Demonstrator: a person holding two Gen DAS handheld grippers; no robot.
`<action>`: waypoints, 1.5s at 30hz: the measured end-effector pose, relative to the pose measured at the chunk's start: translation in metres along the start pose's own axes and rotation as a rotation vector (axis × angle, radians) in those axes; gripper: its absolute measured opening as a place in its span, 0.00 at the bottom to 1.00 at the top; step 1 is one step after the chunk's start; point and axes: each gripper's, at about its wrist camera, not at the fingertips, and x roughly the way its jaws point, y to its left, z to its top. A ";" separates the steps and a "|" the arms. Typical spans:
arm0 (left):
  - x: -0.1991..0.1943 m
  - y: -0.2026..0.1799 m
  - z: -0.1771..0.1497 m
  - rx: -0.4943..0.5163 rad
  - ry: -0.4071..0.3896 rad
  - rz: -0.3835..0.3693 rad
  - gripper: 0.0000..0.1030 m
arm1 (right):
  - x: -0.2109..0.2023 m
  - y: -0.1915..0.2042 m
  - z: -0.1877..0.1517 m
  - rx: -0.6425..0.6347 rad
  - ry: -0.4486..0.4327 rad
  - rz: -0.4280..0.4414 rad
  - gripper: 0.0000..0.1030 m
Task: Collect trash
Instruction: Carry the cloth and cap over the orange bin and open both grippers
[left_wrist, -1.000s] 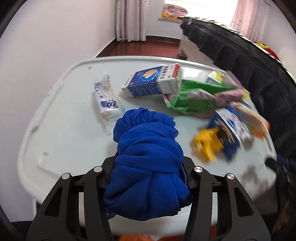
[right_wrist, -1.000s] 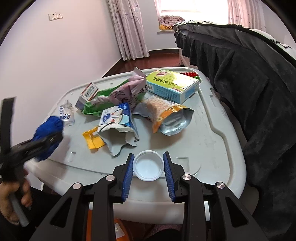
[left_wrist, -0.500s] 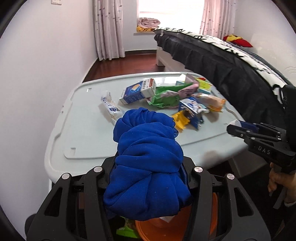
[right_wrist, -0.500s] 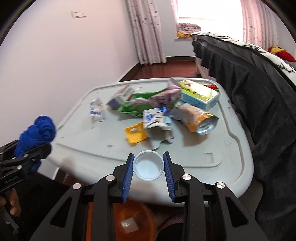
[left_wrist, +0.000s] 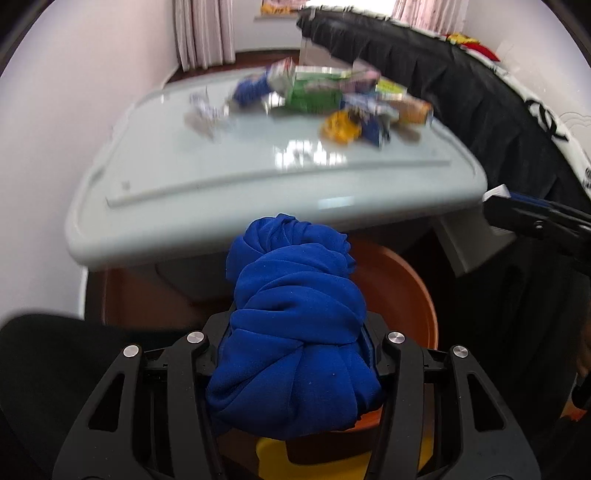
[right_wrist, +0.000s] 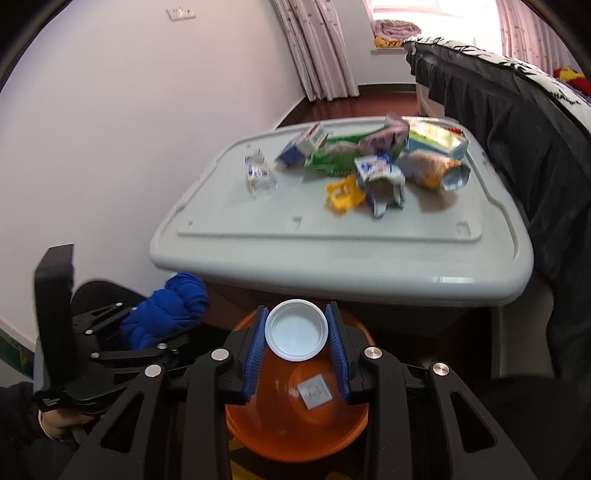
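Your left gripper (left_wrist: 295, 354) pinches a bundled blue cloth (left_wrist: 295, 332) between its fingers, off the near edge of the grey lid (right_wrist: 332, 258). Your right gripper (right_wrist: 297, 347) clamps a white round cap (right_wrist: 297, 329) between its blue pads (right_wrist: 255, 350), directly above the orange bin (right_wrist: 295, 424). Remaining wrappers (right_wrist: 380, 177) and a milk carton (right_wrist: 299, 147) lie toward the lid's far edge.

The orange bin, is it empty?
Nearly empty. The orange bin holds just one small grey square piece on its bottom, in the right wrist view.
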 end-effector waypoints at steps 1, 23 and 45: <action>0.005 0.001 -0.004 -0.010 0.020 -0.008 0.48 | 0.002 0.002 -0.005 -0.006 0.011 -0.005 0.32; 0.023 0.003 -0.007 -0.028 0.084 -0.015 0.48 | 0.024 0.002 -0.023 0.002 0.108 0.027 0.32; 0.003 0.004 -0.005 -0.016 0.020 0.056 0.88 | -0.001 -0.012 -0.010 0.050 0.023 0.018 0.72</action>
